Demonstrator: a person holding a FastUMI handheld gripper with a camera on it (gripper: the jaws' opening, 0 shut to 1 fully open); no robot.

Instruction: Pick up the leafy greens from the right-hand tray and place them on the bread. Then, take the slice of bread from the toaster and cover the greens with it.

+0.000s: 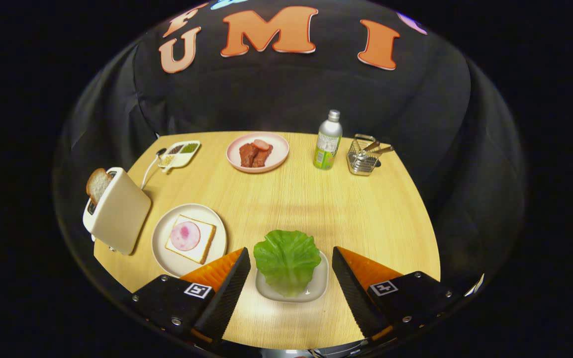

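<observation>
A green lettuce leaf (287,260) lies on a small white tray (320,286) between my fingers. My gripper (290,258) is open, one orange-and-black finger on each side of the leaf, neither touching it. To the left, a round cream plate (167,253) holds a slice of bread (206,243) topped with a pink round of ham (185,235). Further left stands a cream toaster (120,211) with a slice of toast (97,185) sticking up from its slot.
At the table's far side sit a pink plate of meat (257,152), a green-and-silver bottle (327,140), a small wire basket (363,155) and a divided dish of condiments (179,152). The toaster's white cord (149,169) runs back along the table.
</observation>
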